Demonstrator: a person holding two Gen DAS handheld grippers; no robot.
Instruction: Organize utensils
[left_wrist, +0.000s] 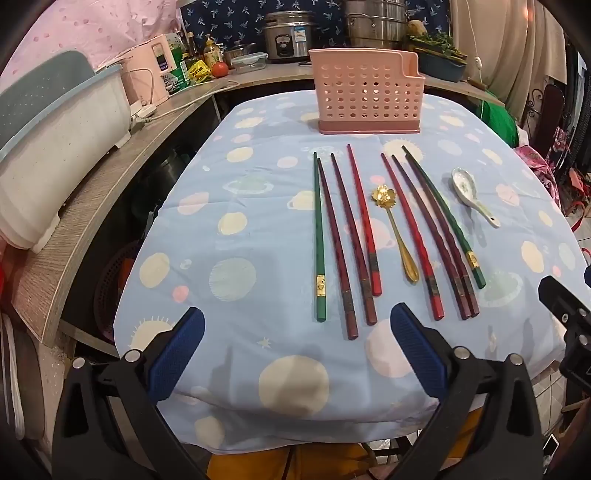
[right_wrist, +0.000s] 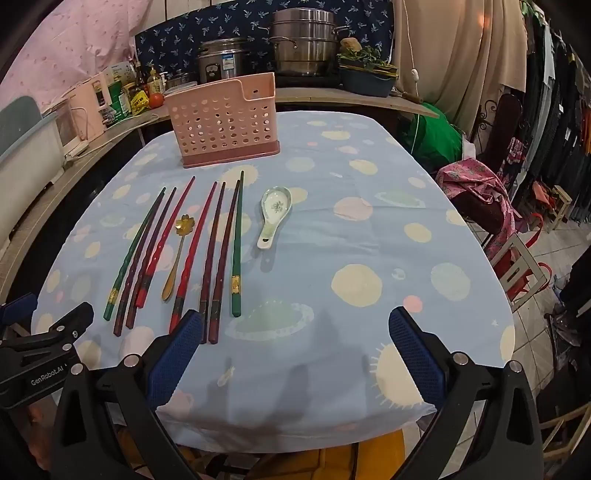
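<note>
Blue cloth (left_wrist: 229, 295) printed with pale planets and dots is spread over the counter (right_wrist: 369, 229), which is backed by a wooden shelf (left_wrist: 110, 173) crowded with pots, bottles and a rice cooker (left_wrist: 290, 37). Clothes are seen hanging along the right of the room. Bare cloth is left on the counter's left side and on its right half, and its near edge lies just below both tools. Eight chopsticks (left_wrist: 354, 236) are counted, laid side by side: two green, two bright red, four dark red. Two spoons are counted: a gold spoon (left_wrist: 397, 236) among the chopsticks and a ceramic spoon (right_wrist: 275, 216) to their right. One pink perforated holder (left_wrist: 367, 94) is stood upright behind them. The left tool (left_wrist: 297, 354) and right tool (right_wrist: 295, 354) are held spread wide, with nothing between the jaws
</note>
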